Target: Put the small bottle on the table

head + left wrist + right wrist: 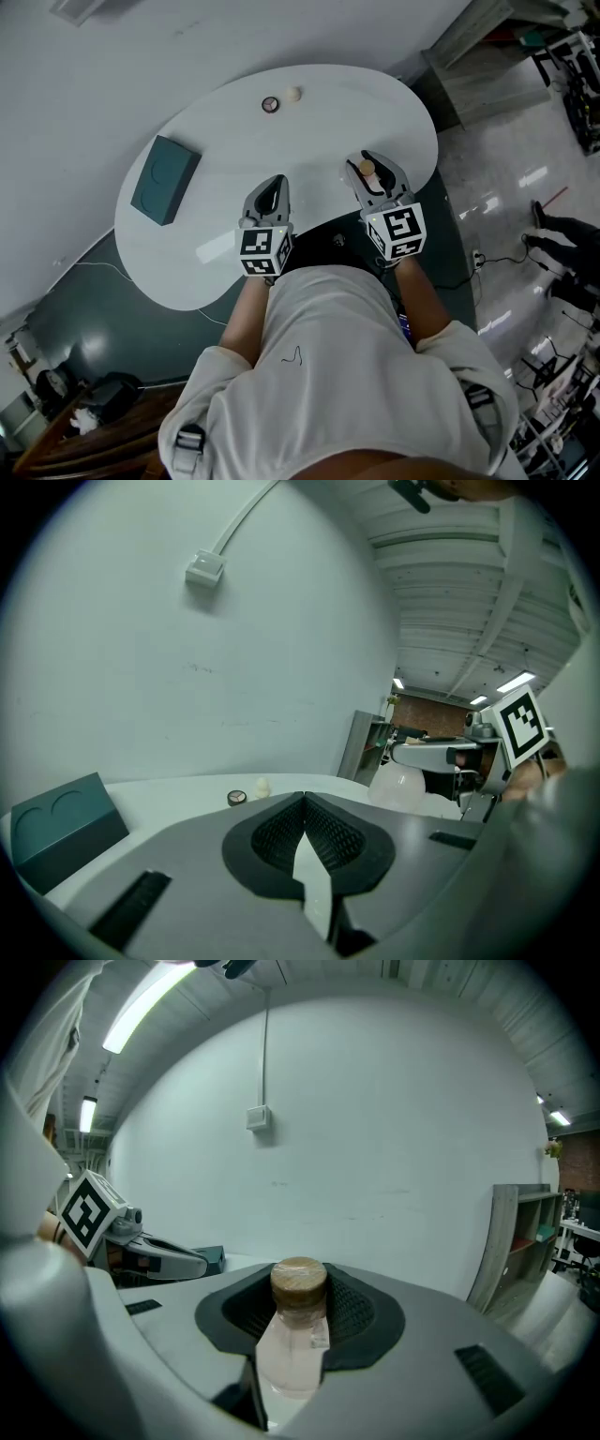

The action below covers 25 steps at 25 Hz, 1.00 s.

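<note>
Jaws of my right gripper (373, 169) were clamped on the small bottle (296, 1335), pads high up by the cork, so it hung upright and seemingly clear of the table (309, 131), over the near edge. Those of my left gripper (272, 195) were pressed together on nothing, since one grip seemed enough for so light a thing

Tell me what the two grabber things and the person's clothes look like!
The left gripper and the right gripper are grey, rounded, and narrow to two jaws lined with black ribbed pads. Each carries a white cube printed with black square markers. The person wears a pale short-sleeved shirt with buckled straps at the shoulders.
</note>
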Each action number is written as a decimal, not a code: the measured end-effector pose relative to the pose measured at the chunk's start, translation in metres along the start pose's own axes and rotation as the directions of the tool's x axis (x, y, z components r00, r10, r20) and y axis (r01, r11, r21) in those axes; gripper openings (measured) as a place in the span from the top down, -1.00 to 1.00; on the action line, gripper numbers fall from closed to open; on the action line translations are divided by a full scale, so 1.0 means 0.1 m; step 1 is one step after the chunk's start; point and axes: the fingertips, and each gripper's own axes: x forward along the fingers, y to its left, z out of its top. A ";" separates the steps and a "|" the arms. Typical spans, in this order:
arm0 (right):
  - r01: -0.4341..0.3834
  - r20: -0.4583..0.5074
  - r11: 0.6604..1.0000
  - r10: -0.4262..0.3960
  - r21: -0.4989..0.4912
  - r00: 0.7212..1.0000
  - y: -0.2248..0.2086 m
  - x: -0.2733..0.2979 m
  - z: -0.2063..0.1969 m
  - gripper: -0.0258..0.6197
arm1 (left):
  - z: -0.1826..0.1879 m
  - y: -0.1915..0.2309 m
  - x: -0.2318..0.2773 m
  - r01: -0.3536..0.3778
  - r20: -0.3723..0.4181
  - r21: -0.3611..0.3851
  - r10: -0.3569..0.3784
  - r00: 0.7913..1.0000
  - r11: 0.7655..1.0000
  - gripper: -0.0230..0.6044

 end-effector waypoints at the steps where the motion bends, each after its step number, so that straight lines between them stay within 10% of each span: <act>1: 0.004 -0.007 1.000 -0.004 0.000 1.000 -0.03 0.07 0.01 0.52 | 0.03 0.05 0.06 0.008 -0.001 -0.005 -0.008 1.000 1.000 0.89; 10: 0.008 -0.047 1.000 -0.008 -0.005 0.999 -0.26 0.68 0.12 0.52 | 0.18 0.53 0.43 0.016 -0.023 -0.005 -0.017 1.000 1.000 0.89; 25: -0.203 -0.115 0.978 0.197 -0.045 0.974 -0.52 1.71 0.11 0.52 | -0.03 0.83 0.62 -0.200 -0.112 -0.137 0.186 0.976 0.970 0.89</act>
